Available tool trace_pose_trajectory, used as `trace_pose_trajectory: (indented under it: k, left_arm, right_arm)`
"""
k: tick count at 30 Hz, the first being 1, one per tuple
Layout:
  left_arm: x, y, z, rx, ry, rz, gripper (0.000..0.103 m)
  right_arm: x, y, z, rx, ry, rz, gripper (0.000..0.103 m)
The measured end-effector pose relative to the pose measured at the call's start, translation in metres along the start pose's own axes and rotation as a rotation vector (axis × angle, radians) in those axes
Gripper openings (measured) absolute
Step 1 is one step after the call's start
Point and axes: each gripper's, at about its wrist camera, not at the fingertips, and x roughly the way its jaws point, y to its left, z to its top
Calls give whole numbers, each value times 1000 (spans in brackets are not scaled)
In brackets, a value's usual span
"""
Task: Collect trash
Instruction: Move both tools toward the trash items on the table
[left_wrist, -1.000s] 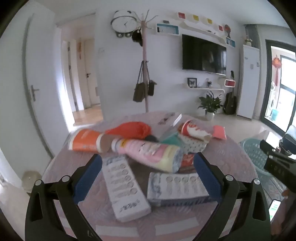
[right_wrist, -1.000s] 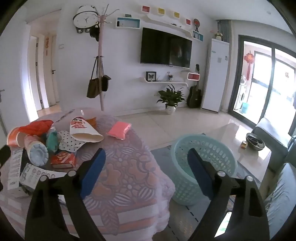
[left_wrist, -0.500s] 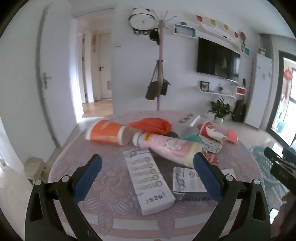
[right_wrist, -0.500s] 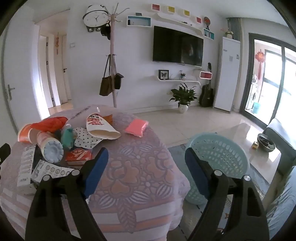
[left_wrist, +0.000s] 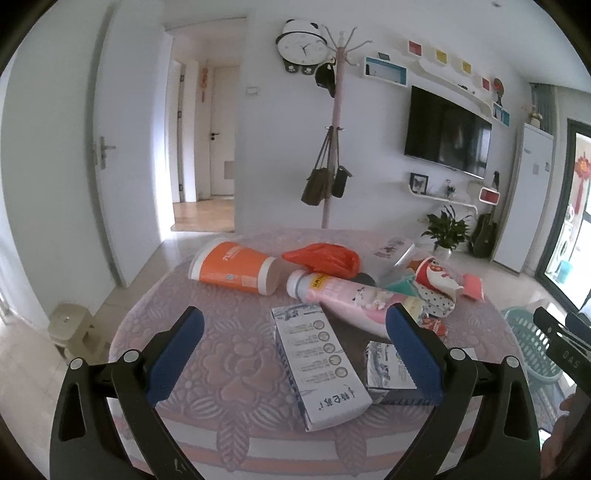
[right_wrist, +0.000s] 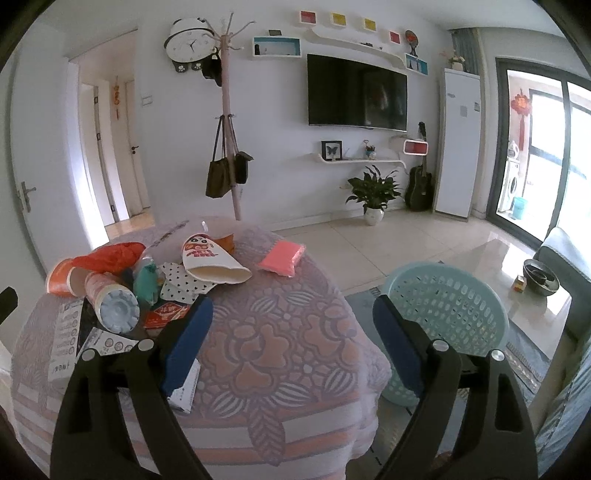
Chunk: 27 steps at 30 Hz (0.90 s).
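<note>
Trash lies on a round table with a pink floral cloth (left_wrist: 229, 354): an orange paper cup (left_wrist: 232, 266) on its side, a red plastic bag (left_wrist: 323, 258), a pink bottle (left_wrist: 351, 297), two white boxes (left_wrist: 317, 363) (left_wrist: 388, 369), a printed paper cup (right_wrist: 210, 260) and a pink packet (right_wrist: 282, 257). My left gripper (left_wrist: 293, 345) hangs open above the near edge, the long white box between its fingers' lines. My right gripper (right_wrist: 291, 338) is open over the table's right side, holding nothing. A light-blue basket (right_wrist: 447, 310) stands on the floor to the right of the table.
A coat stand (left_wrist: 334, 147) with hanging bags rises behind the table. A small beige stool (left_wrist: 70, 326) sits on the floor at left. A glass coffee table (right_wrist: 517, 280) with a dark bowl and a sofa edge lie right of the basket. A potted plant (right_wrist: 373, 192) stands by the wall.
Both grippers have drawn back and risen from the table, so the trash looks smaller and farther away. Both stay open. Nothing on the table has moved.
</note>
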Motion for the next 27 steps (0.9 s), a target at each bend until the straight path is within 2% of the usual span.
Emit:
trace_pose_trajectory:
  k: [9,19,27]
  left_arm:
    - [0,1,-1,-10,5,-4,96]
    - [4,1,-5,-12,19,2,96]
    - [6,1,-9,-15,33,-10,96]
  right_arm:
    - [1,1,-1,-1,6,-1,84]
    - [-2,13,-4,-67,-25,-55,84]
    - [-7,18,-4,-94,-46,-59,84]
